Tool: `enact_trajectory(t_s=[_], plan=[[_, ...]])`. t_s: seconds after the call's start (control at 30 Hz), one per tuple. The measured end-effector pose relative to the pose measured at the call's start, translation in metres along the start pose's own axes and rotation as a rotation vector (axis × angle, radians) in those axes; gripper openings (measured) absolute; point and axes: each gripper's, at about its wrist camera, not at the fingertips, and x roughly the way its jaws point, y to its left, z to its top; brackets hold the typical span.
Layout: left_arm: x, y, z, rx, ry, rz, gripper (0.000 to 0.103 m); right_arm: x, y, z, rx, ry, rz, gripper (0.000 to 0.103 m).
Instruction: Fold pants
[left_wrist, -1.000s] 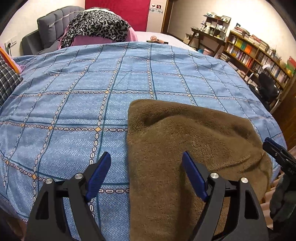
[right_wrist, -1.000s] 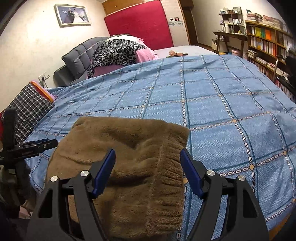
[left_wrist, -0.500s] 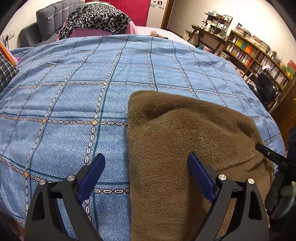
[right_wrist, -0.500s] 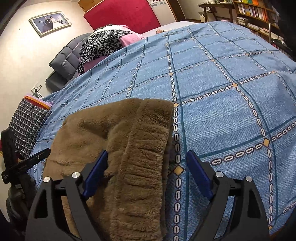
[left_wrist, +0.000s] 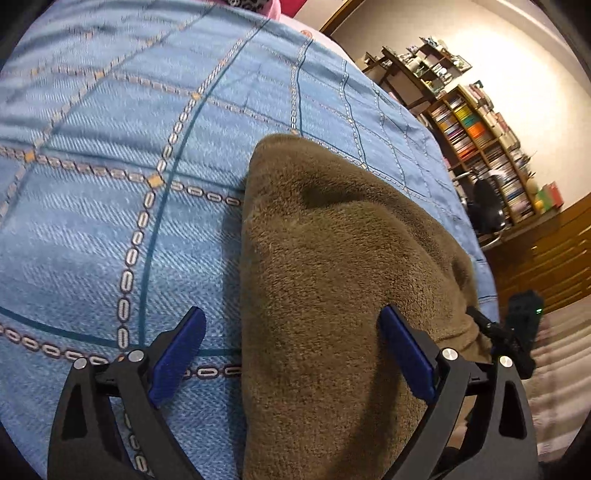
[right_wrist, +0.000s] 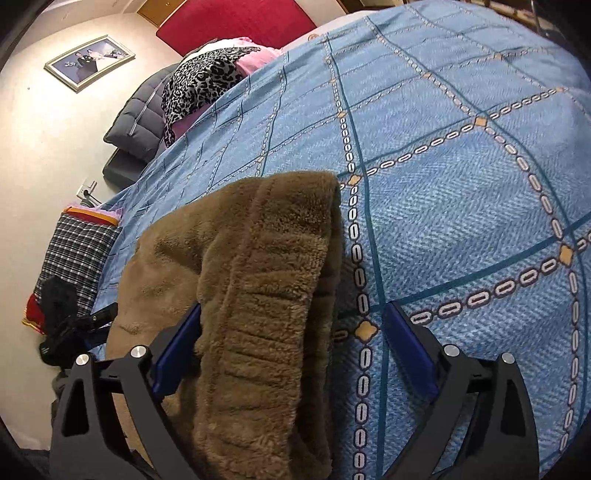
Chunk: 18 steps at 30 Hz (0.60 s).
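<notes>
The right hand-held gripper (right_wrist: 291, 339) has just been opening its jaws, which now stand wide over the ribbed waistband edge of the brown fleece pants (right_wrist: 258, 280); the left blue pad sits against the fabric and the right one is clear of it, above the blue checked bedspread (right_wrist: 461, 184). The pants lie at the bed's near edge. Farther off are a leopard-print cloth (right_wrist: 201, 79), a plaid pillow (right_wrist: 77, 251) and a framed picture (right_wrist: 88, 61) on the wall.
</notes>
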Motion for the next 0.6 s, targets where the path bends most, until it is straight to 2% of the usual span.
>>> enact_trajectory(t_s=[0.4, 0.5, 0.6], plan=[[0.009, 0.014, 0.005, -0.064, 0.079, -0.167, 0.097, 0.013, 0.006, 0.005, -0.02, 0.091, 0.062, 0.098], [0.01, 0.012, 0.006, -0.07, 0.092, -0.247, 0.097, 0.016, 0.009, 0.004, -0.03, 0.104, 0.081, 0.098], [0.017, 0.007, 0.006, -0.051, 0.118, -0.24, 0.097, 0.02, 0.008, 0.005, -0.021, 0.119, 0.103, 0.098]])
